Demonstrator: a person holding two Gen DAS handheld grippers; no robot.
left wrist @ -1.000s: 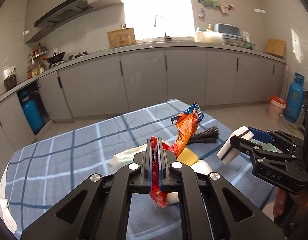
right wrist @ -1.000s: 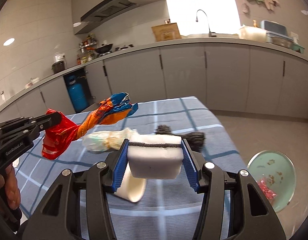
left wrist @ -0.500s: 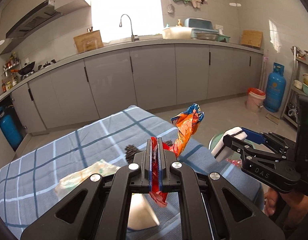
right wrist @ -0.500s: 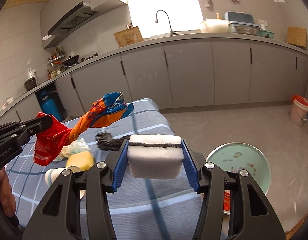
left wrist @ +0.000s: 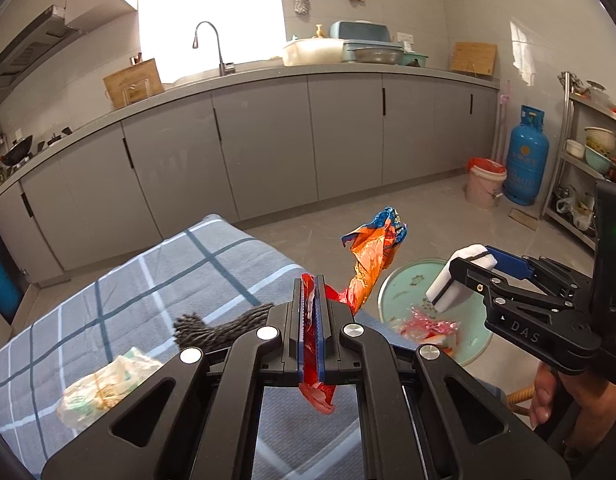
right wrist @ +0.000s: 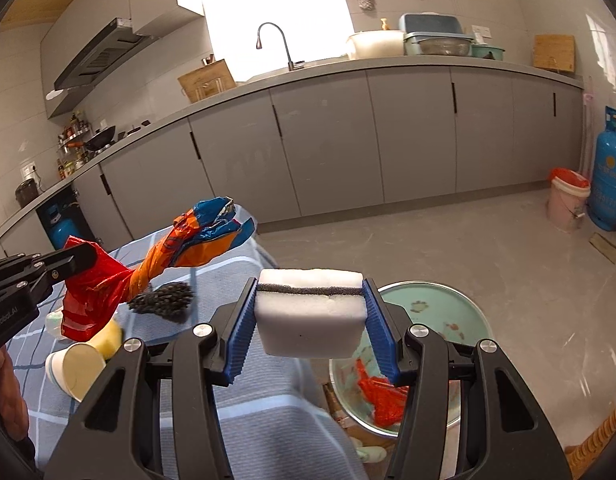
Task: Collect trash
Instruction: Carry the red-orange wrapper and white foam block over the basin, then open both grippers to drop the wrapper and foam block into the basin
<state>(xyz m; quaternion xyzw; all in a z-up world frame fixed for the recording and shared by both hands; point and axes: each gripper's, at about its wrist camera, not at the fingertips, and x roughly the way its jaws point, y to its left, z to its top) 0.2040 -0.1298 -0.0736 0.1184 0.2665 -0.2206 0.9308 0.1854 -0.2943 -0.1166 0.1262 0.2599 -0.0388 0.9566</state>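
**A:** Where does each piece of trash sit right now?

**B:** The left gripper [left wrist: 310,320] is clamped flat on the crumpled red, orange and blue foil snack wrapper [left wrist: 373,258], whose loose end pokes toward the right of centre in the left view. The right gripper [right wrist: 309,322] squeezes the white rectangular sponge with a dark stripe [right wrist: 311,316] between its blue pads. Both hang in the air past the edge of the blue-checked cloth worktop [left wrist: 148,280].

**A:** And the target?

**B:** I take it to be the pale green round basin on the floor [right wrist: 463,308], lower right in the right view, already holding red plastic scraps [right wrist: 381,398].

**A:** How to drop well?

**B:** Bring each gripper over the basin's middle, lower it close, then open. The wrapper is light and may drift or cling to the pads, so I'd release it low.
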